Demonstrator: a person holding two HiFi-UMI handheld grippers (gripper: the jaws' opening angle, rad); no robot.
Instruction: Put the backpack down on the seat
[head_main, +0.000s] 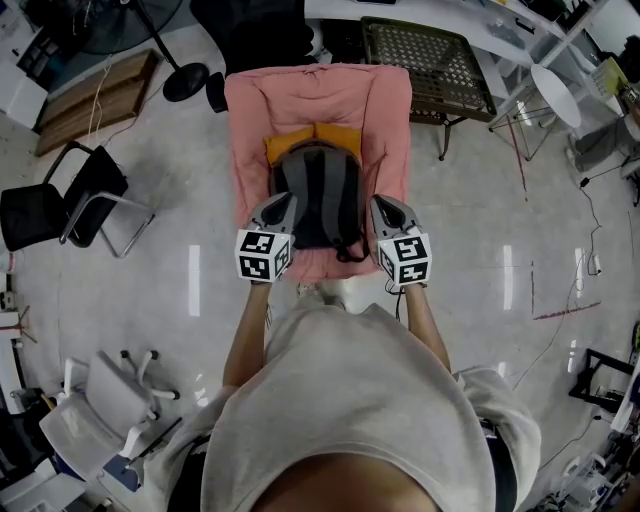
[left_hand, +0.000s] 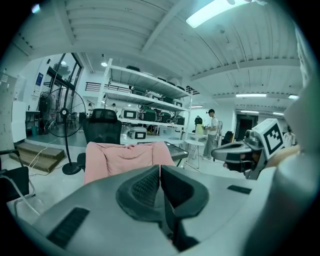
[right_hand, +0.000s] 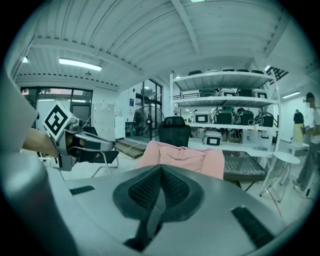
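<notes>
A grey and black backpack (head_main: 318, 195) with an orange top edge lies on the seat of a pink-covered chair (head_main: 320, 100). My left gripper (head_main: 275, 212) is by the backpack's left side and my right gripper (head_main: 386, 212) by its right side, both near its lower end. Both point towards the chair back. In the left gripper view the jaws (left_hand: 160, 167) are shut with nothing between the pads, and the pink chair (left_hand: 125, 157) stands ahead. The right gripper (right_hand: 161, 167) is likewise shut and empty, facing the chair (right_hand: 182, 157). Neither gripper view shows the backpack.
A black chair (head_main: 60, 205) stands at the left and a white office chair (head_main: 110, 400) at the lower left. A mesh-topped table (head_main: 425, 65) is right of the pink chair, with a fan base (head_main: 185, 80) behind. Shelves (left_hand: 145, 100) and a person (left_hand: 212, 130) are further off.
</notes>
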